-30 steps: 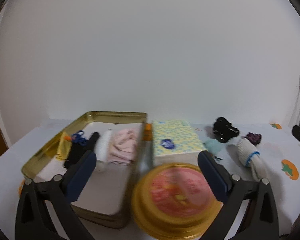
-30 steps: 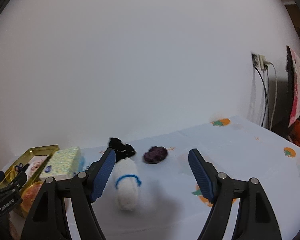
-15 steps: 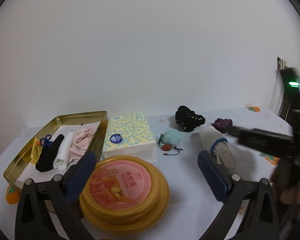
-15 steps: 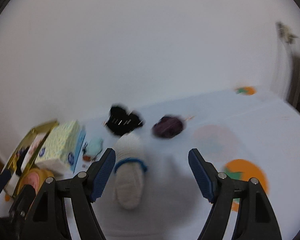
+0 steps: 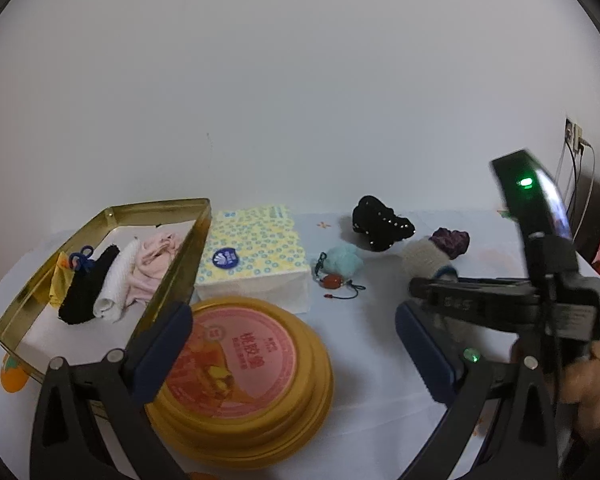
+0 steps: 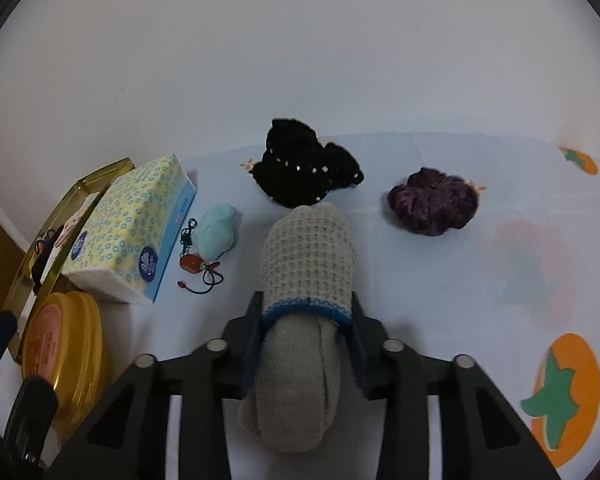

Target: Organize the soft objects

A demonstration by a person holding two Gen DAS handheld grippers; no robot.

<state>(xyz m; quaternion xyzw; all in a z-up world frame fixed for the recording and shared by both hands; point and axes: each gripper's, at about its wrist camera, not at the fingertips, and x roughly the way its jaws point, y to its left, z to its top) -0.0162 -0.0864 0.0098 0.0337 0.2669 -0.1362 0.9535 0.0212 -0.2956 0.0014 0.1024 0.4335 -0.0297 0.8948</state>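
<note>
A rolled beige sock with a blue band lies on the white tablecloth. My right gripper straddles it at the band, its jaws closing with the pads pressed against both sides. In the left wrist view the same sock sticks out past the right gripper. A black studded scrunchie, a purple scrunchie and a mint pouch with a red charm lie around it. My left gripper hovers open and holds nothing. The gold rectangular tin contains yellow, black, white and pink rolled cloths.
A yellow dotted tissue pack sits right of the rectangular tin. A round gold tin with a pink lid lies just below my left gripper. A person's hand holds the right gripper. A white wall backs the table; cables hang at far right.
My right gripper tilted down over the rolled sock and its jaws narrowed onto it. It also moved further into the left wrist view. The left gripper swung a little right early on.
</note>
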